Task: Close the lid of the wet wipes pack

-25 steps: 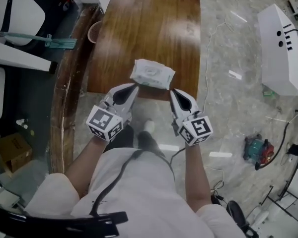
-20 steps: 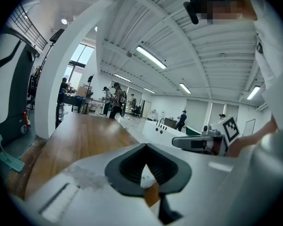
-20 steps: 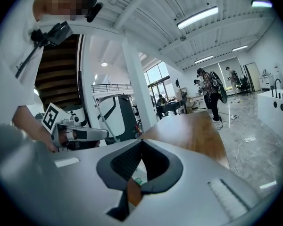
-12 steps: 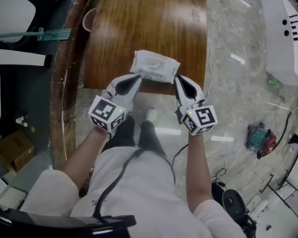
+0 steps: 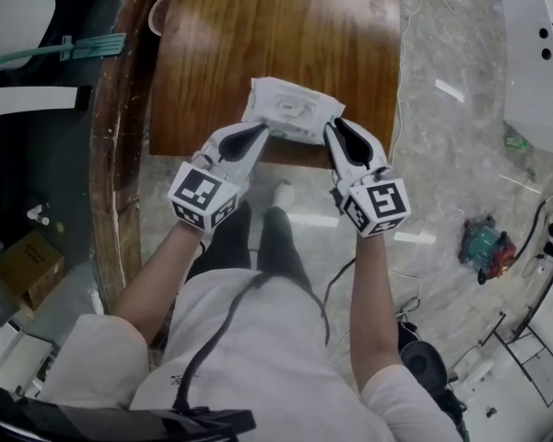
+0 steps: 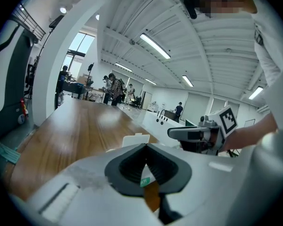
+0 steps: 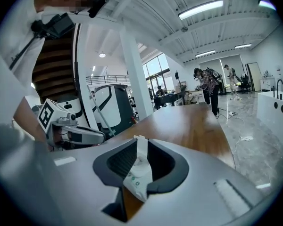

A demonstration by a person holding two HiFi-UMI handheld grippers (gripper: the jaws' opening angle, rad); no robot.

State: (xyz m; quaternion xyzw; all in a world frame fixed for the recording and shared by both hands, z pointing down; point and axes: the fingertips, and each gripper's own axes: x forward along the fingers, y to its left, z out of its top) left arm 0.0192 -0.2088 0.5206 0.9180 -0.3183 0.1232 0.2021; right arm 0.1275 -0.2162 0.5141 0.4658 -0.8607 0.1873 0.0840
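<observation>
Wet wipes pack [image 5: 290, 109]: white, soft-sided, lying at the near edge of the brown wooden table [image 5: 258, 35], partly over the rim. Left gripper [image 5: 261, 131]: jaws closed on the pack's left end, a sliver of white wrapper showing between them. Right gripper [image 5: 333, 129]: jaws clamped on the right end seam, which stands up between the pads [image 7: 160, 164]. Floor [image 5: 442, 155]: pale marble, with loose cables.

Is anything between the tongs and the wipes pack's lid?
Nothing visible. The left tongs and right tongs each pinch an end of the wet wipes pack at the table's near edge, and the lid on top lies uncovered.
</observation>
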